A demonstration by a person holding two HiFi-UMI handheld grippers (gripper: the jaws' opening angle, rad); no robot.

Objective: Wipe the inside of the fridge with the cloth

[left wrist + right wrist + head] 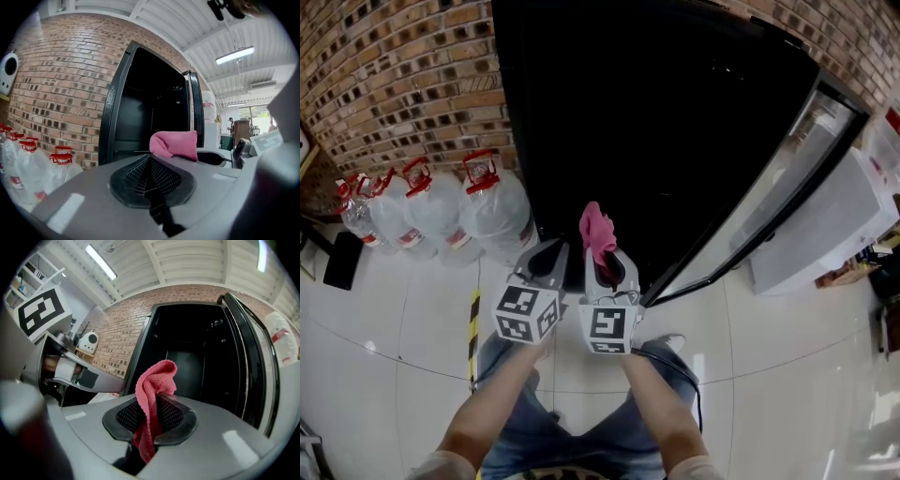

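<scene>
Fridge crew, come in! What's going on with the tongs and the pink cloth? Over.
Copy: right tongs shut on cloth; left tongs shut, empty; door open, nothing blocking the fridge.

i look steeply down on my two grippers, held side by side above the pale tiled floor (pixel 787 375), just before the open fridge (pixel 656 112); my right gripper (pixel 605 255) clamps a pink cloth (pixel 597 230), which stands up from the jaws against the dark inside; my left gripper (pixel 546 255) sits just beside it, pointing at the fridge's foot; the fridge door (pixel 769 187) hangs open to the right; red-capped water bottles (pixel 441 211) stand in a row by the brick wall (pixel 403 84) on the left; a yellow-and-black stripe (pixel 473 328) runs along the floor.
</scene>
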